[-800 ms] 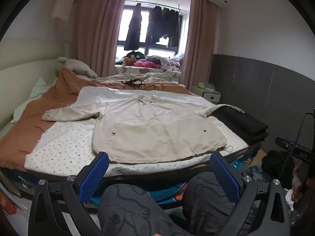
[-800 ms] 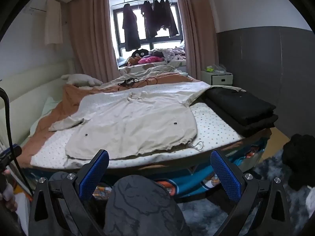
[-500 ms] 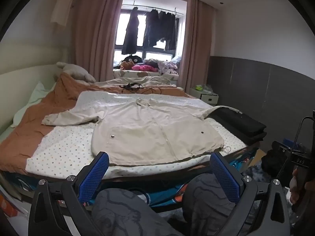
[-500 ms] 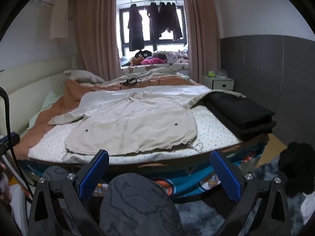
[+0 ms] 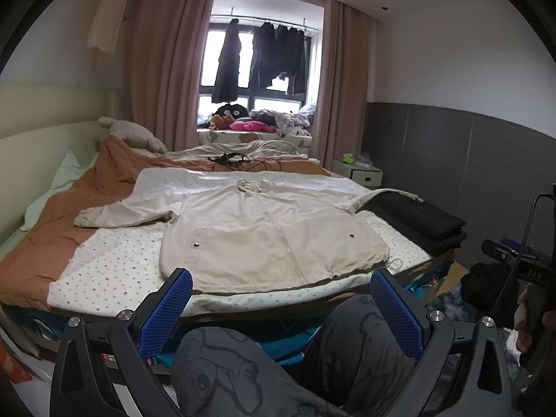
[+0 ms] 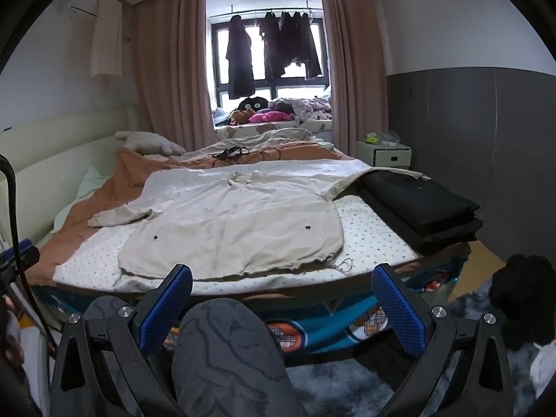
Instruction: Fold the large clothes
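**Jacket laid out, both tools empty**

Left tool (image 5: 280,304): spread wide, gripping nothing, low over my knees short of the bed (image 5: 104,267). Cream-beige cotton jacket (image 5: 271,232) lies flat, front up, sleeves out, so edges are reachable. Its right sleeve drapes onto the folded black fabric stack (image 6: 420,201). Right tool (image 6: 281,304): wide open, empty, also short of the hem.

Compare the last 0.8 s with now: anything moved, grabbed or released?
Only the cameras' aim shifted: both views tilted up slightly, showing more ceiling and window. Nothing was grabbed or released. The left hand-held gripper and right hand-held gripper are open and empty as before, short of the bed. The beige drawstring jacket lies spread flat as before, one sleeve draped on the folded black clothes stack.
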A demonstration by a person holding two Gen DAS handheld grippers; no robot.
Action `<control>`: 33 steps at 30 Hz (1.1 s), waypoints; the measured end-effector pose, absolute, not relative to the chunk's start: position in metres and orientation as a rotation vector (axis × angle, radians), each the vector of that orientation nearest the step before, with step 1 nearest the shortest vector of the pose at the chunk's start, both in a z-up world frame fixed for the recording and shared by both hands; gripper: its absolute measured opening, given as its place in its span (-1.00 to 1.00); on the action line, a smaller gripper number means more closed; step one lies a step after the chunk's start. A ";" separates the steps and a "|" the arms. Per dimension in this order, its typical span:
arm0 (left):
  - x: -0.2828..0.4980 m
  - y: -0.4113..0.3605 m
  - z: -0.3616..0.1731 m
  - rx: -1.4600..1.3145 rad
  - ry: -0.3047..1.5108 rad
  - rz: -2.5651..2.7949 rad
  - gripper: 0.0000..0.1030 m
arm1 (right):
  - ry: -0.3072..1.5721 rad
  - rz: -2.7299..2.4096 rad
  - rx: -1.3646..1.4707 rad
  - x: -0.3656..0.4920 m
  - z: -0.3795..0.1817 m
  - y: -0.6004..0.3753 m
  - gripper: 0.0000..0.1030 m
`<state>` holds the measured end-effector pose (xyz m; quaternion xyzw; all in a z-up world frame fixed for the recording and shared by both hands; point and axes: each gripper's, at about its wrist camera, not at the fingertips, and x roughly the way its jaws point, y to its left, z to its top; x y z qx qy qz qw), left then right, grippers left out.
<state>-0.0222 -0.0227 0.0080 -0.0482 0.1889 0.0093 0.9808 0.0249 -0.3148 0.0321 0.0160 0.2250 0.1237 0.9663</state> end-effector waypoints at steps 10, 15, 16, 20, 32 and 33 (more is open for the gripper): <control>-0.027 -0.025 0.010 -0.078 0.375 0.024 0.99 | 0.456 0.262 0.057 0.026 0.033 -0.314 1.00; -0.030 -0.023 0.009 -0.085 0.368 0.027 0.99 | 0.461 0.263 0.058 0.027 0.034 -0.311 1.00; -0.031 -0.023 0.009 -0.085 0.368 0.026 0.99 | 0.459 0.265 0.058 0.027 0.034 -0.310 1.00; -0.032 -0.021 0.010 -0.088 0.363 0.026 0.99 | 0.458 0.265 0.047 0.027 0.034 -0.307 1.00; -0.037 -0.015 0.011 -0.082 0.361 0.024 0.99 | 0.447 0.254 0.024 0.026 0.033 -0.304 1.00; -0.037 -0.013 0.010 -0.081 0.361 0.021 0.99 | 0.447 0.254 0.027 0.027 0.033 -0.304 1.00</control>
